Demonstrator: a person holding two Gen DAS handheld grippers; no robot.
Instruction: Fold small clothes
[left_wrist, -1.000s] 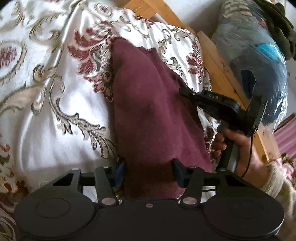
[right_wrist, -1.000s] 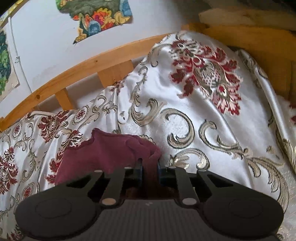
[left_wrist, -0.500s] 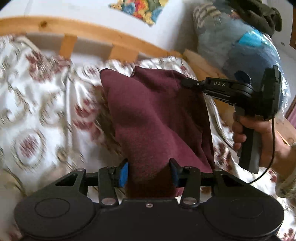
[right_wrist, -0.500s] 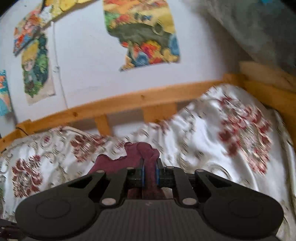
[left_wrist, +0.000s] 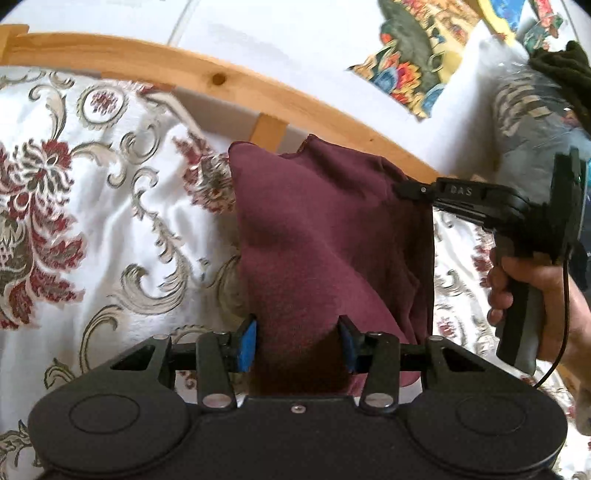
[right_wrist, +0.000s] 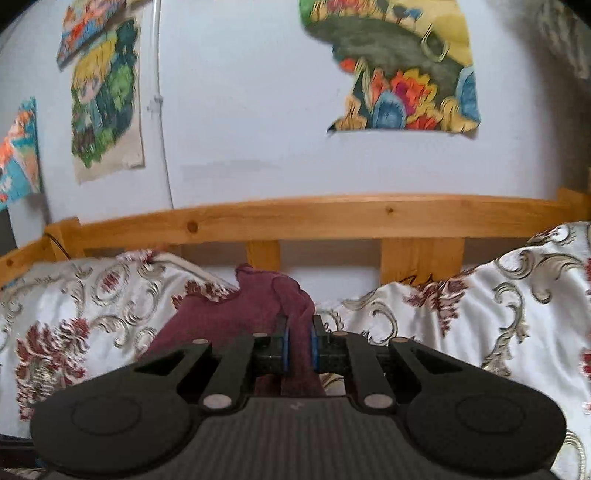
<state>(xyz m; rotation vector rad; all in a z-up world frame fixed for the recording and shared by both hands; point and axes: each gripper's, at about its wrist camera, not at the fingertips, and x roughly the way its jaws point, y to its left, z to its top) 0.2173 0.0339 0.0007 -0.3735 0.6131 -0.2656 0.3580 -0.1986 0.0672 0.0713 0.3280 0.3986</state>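
Observation:
A maroon garment (left_wrist: 314, 240) hangs stretched between both grippers above the bedspread. My left gripper (left_wrist: 297, 339) is shut on a thick bunch of its near edge, the blue pads pressing the cloth from both sides. In the left wrist view my right gripper (left_wrist: 404, 188), held by a hand (left_wrist: 535, 291), pinches the garment's far right corner. In the right wrist view the right gripper (right_wrist: 299, 339) is shut on a narrow fold of the maroon garment (right_wrist: 221, 317), which trails away to the left.
A white satin bedspread (left_wrist: 92, 221) with red and gold flowers covers the bed. A wooden bed rail (left_wrist: 184, 70) runs along the white wall, which carries colourful posters (right_wrist: 399, 74). A clear bag of clothes (left_wrist: 528, 122) with a dark garment (left_wrist: 565, 70) on top stands at the right.
Both grippers have risen and tilted upward with the maroon garment, lifting it off the bedspread. The wall and bed rail have come into view.

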